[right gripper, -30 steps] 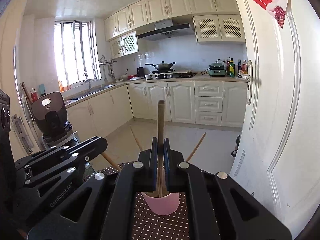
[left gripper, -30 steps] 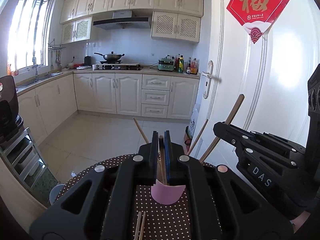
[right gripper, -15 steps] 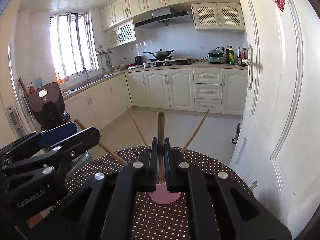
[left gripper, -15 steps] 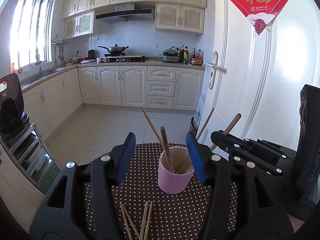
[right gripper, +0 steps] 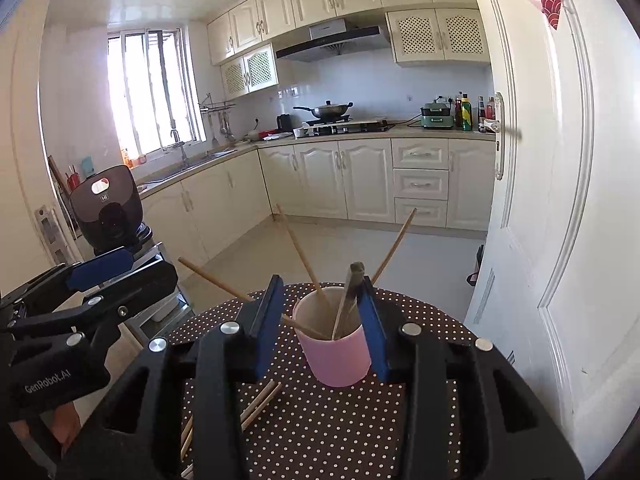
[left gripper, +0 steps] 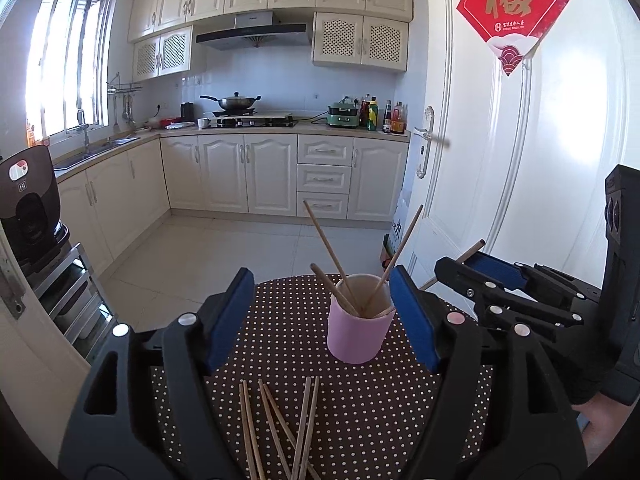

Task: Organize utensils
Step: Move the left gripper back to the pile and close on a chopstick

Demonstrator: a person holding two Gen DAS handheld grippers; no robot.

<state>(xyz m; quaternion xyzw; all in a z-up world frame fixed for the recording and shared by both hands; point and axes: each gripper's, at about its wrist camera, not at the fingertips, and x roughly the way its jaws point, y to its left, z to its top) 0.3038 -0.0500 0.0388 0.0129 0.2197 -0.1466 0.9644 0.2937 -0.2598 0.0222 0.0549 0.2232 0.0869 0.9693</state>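
Both sets of jaws stand apart and empty: the left gripper (left gripper: 324, 316) and the right gripper (right gripper: 322, 320) each frame the pink cup (left gripper: 357, 320) between blue pads without touching it. The cup stands upright on the dotted bench (left gripper: 400, 400) and holds several chopsticks (left gripper: 326, 248) leaning outward against its rim. More loose chopsticks (left gripper: 280, 428) lie flat in a crossed bundle on the bench, nearer the left gripper than the cup is. The step in hand is probably a return to that bundle. Done well, one stick is singled out where it lies clear of its neighbours, gripped near its middle, lifted level, then tipped end-down into the cup without nudging the leaning sticks or toppling the cup.
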